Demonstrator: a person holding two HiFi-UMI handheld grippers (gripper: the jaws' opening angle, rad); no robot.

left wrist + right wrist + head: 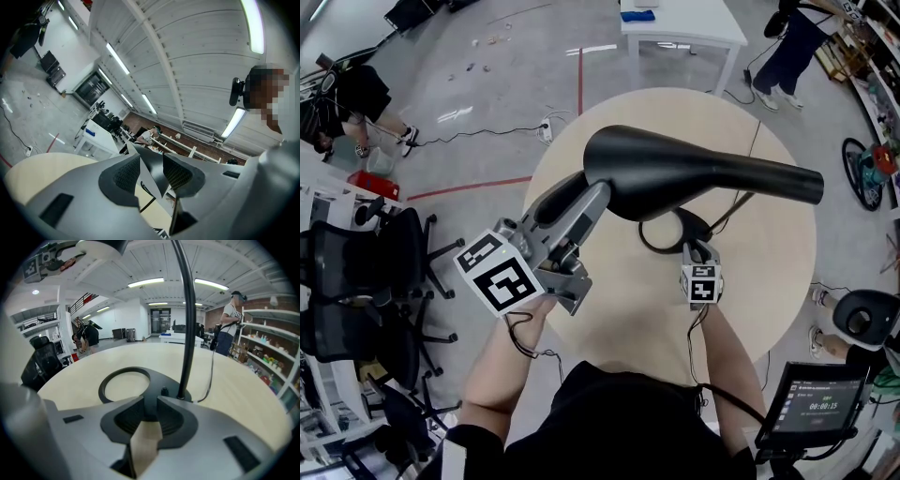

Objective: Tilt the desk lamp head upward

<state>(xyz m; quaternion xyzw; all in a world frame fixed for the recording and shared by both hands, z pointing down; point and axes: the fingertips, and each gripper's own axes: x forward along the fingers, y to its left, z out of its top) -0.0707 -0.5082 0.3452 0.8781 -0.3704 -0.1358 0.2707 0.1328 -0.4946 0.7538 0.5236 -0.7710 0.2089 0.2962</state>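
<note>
Pinching: left gripper [151, 172], lamp head [694, 173]; right gripper [149, 412], ring-base [155, 380]

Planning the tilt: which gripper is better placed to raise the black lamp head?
Left: the left gripper grips the black desk lamp head, while the right gripper clamps the flat black ring-shaped base.

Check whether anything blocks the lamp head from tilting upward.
Nothing visible does. The left gripper is clamped on the edge of the lamp head, and nothing shows above the head. The right gripper grips the lamp base.
</note>
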